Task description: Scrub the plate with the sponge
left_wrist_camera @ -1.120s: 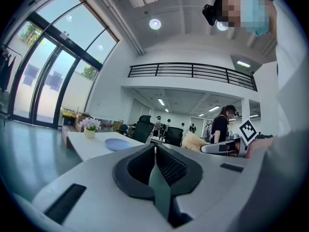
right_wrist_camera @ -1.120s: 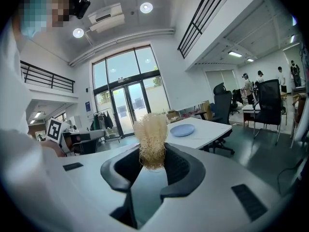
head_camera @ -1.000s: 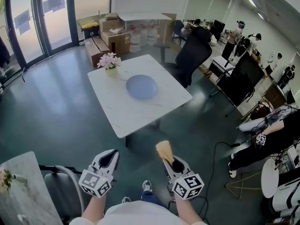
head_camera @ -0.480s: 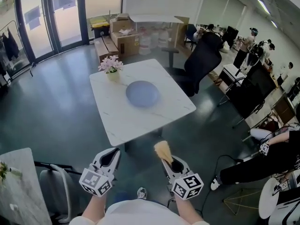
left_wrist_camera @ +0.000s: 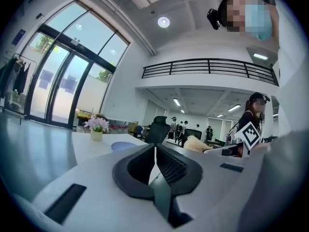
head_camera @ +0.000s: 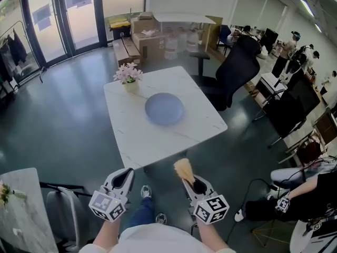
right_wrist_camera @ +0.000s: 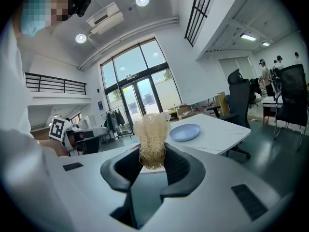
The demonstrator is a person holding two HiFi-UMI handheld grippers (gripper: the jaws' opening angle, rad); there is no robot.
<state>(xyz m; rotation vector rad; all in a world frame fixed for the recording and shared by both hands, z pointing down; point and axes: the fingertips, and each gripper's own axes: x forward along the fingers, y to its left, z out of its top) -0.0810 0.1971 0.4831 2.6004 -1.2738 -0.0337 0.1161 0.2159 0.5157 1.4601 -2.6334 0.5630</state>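
Observation:
A pale blue plate [head_camera: 165,108] lies on the white marble table [head_camera: 142,136] ahead of me; it also shows as the plate [right_wrist_camera: 185,132] in the right gripper view and the plate [left_wrist_camera: 124,145] in the left gripper view. My right gripper [head_camera: 188,179] is shut on a tan fibrous sponge [head_camera: 185,169], which sticks up between the jaws as the sponge [right_wrist_camera: 151,139]. My left gripper [head_camera: 124,179] is shut with nothing in it, jaws together [left_wrist_camera: 155,154]. Both grippers hang short of the table's near edge, over the dark floor.
A pot of pink flowers [head_camera: 128,77] stands at the table's far left corner. A black office chair [head_camera: 237,70] is at the table's right. Cardboard boxes [head_camera: 145,33] sit behind. A second marble table [head_camera: 21,210] and grey chair [head_camera: 60,215] are at my left. A seated person [head_camera: 295,199] is at right.
The table and plate have drawn nearer and shifted slightly right in the head view as I walk toward them. Both grippers keep their pose; the sponge stays held.

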